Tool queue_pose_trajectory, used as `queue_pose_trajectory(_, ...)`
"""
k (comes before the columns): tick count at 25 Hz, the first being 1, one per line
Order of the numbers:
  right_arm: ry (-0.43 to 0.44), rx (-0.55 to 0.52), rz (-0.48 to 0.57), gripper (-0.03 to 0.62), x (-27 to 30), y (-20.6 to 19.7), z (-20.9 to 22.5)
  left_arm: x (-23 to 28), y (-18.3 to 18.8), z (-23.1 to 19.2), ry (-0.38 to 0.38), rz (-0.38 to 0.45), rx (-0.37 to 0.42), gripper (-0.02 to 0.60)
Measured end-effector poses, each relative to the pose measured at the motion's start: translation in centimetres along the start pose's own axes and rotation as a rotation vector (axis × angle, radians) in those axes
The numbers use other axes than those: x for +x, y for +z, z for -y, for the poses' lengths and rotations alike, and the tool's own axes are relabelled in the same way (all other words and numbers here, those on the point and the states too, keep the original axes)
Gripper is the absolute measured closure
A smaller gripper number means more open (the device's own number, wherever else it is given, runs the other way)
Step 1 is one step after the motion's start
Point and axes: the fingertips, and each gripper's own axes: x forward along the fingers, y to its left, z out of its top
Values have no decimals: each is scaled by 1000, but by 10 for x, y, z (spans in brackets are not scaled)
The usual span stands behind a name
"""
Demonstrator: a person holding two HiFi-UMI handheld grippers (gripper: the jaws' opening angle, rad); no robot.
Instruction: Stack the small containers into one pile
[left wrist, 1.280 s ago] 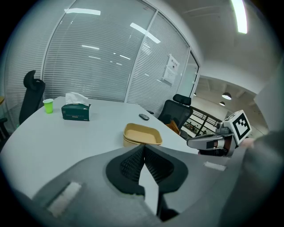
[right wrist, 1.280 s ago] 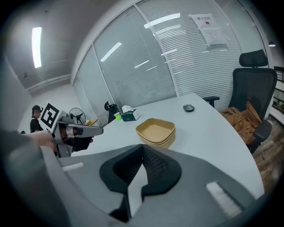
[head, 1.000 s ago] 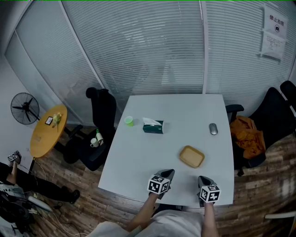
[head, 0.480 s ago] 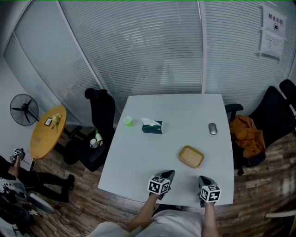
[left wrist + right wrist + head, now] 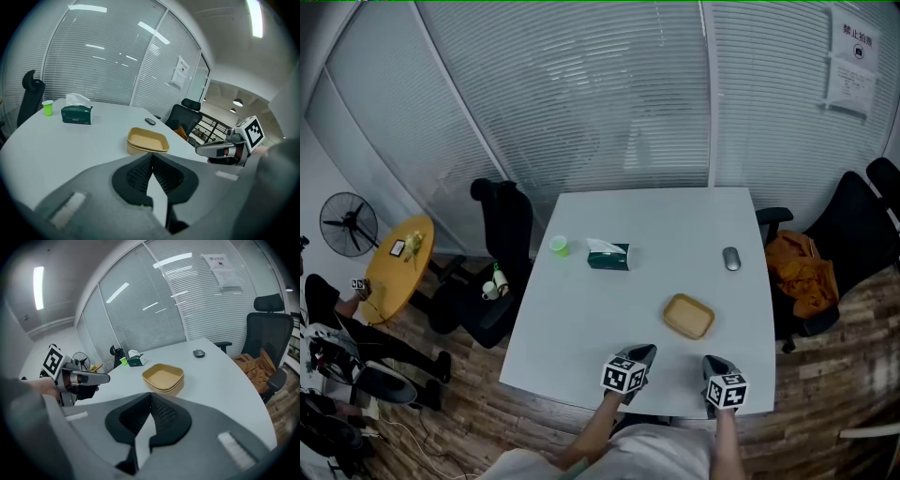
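Neither gripper has moved; only a person (image 5: pixel 375 339) on the floor left of the desk (image 5: pixel 581 319) has shifted. Both the left gripper (image 5: pixel 641 351) and right gripper (image 5: pixel 713 362) rest closed and empty at the desk's near edge. Tan containers (image 5: pixel 689 317) sit nested in one pile toward its near right corner.

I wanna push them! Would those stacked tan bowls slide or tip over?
The tan containers look low and wide, so they'd probably slide, not tip. They seem thin and nested, so likely light; the top one might shift.
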Motion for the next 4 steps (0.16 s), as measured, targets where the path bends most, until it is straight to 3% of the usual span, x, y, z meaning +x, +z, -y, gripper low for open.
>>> queue_pose_trajectory(4, 0, -1, -3, 594, 1, -1, 1, 1, -1, -2, 3, -1, -7, 580)
